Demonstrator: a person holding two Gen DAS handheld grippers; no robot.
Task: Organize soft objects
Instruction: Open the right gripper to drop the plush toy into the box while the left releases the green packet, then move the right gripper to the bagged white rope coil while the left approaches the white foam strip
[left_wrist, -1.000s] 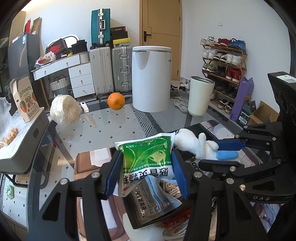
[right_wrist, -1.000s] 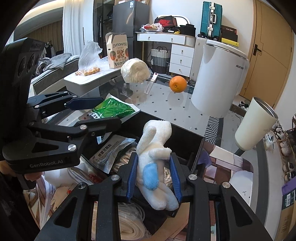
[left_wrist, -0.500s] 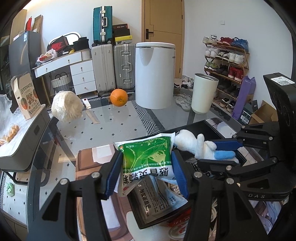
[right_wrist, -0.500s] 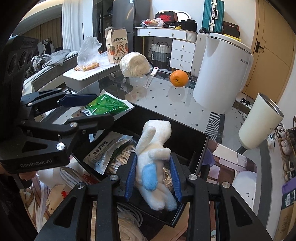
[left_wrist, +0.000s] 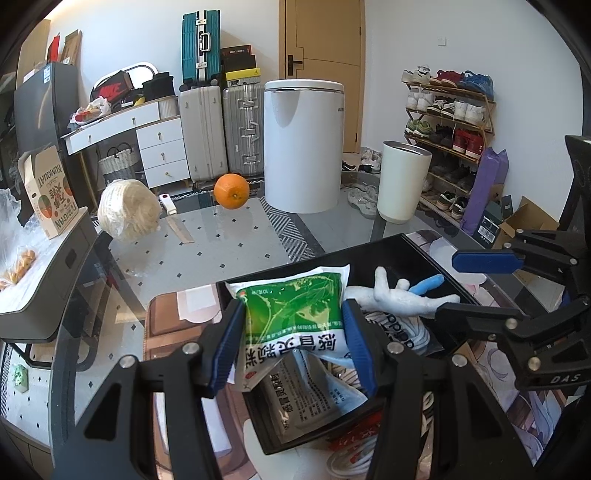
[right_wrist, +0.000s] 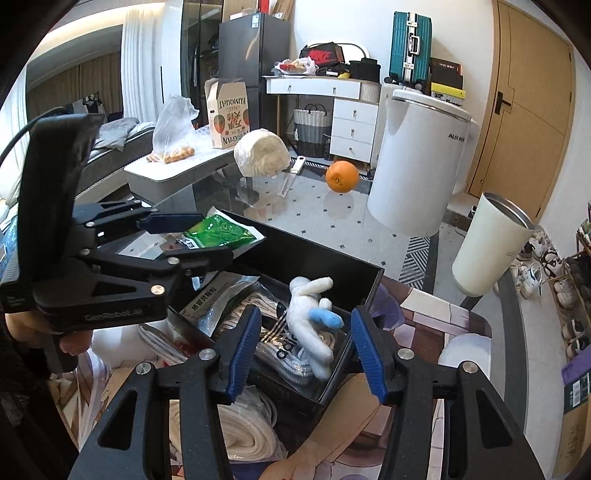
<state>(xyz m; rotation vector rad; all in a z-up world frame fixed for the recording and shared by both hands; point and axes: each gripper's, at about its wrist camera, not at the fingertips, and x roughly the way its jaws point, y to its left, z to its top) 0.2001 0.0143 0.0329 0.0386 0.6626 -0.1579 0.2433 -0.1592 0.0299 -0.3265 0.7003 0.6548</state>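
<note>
My left gripper (left_wrist: 291, 347) is shut on a green and white packet (left_wrist: 295, 321) and holds it over the near left corner of a black box (left_wrist: 406, 251). It also shows in the right wrist view (right_wrist: 218, 232). My right gripper (right_wrist: 306, 350) is open above the box (right_wrist: 314, 258). A white plush rabbit with a blue patch (right_wrist: 310, 321) lies loose in the box between and below its fingers. The rabbit (left_wrist: 399, 299) also shows in the left wrist view, with the right gripper (left_wrist: 469, 284) open beside it.
The box also holds a clear packet (left_wrist: 314, 402), a printed bag (right_wrist: 280, 347) and white cord. A coil of white rope (right_wrist: 243, 435) lies in front of it. On the glass table stand an orange (left_wrist: 231, 191), a cabbage (left_wrist: 127, 210), a knife (left_wrist: 177, 221) and a white tumbler (left_wrist: 402, 181).
My right gripper has opened and let go of the rabbit, which now lies in the box. My left gripper still holds the green packet in about the same place.
</note>
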